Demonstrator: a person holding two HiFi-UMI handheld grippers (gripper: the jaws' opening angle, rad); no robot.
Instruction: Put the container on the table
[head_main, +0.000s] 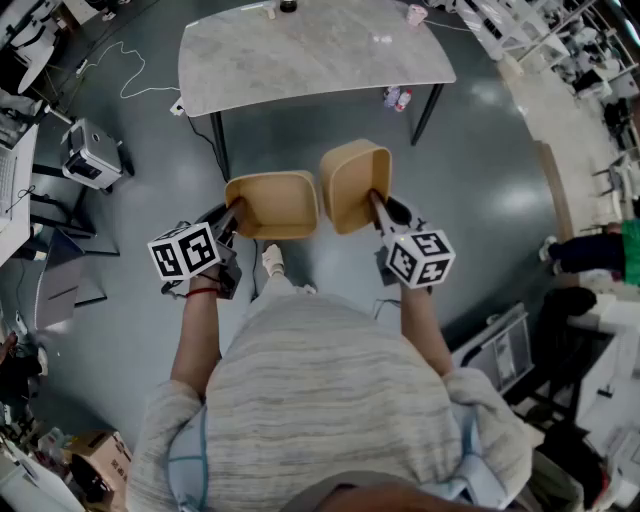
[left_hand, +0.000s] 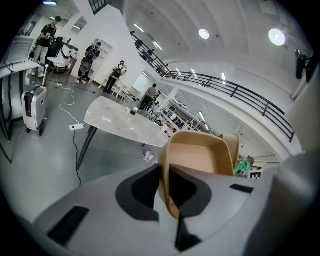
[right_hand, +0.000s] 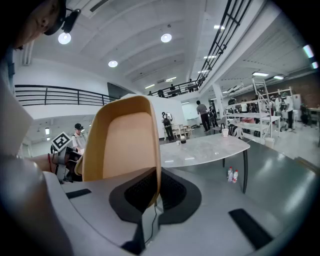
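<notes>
I hold two tan plastic containers in the air over the grey floor, short of the table. My left gripper (head_main: 234, 209) is shut on the near rim of the left container (head_main: 272, 203), whose open side faces up. My right gripper (head_main: 376, 198) is shut on the rim of the right container (head_main: 355, 183), which is tilted on its side. In the left gripper view the jaws (left_hand: 167, 192) pinch the left container's wall (left_hand: 200, 160). In the right gripper view the jaws (right_hand: 155, 195) clamp the right container (right_hand: 125, 145). The marble-topped table (head_main: 310, 50) stands ahead, apart from both containers.
A pink cup (head_main: 417, 14) and a dark object (head_main: 288, 6) sit at the table's far edge. Two bottles (head_main: 397, 98) stand on the floor under its right side. A white wheeled case (head_main: 92, 150) and a cable lie to the left. People and shelving are in the background.
</notes>
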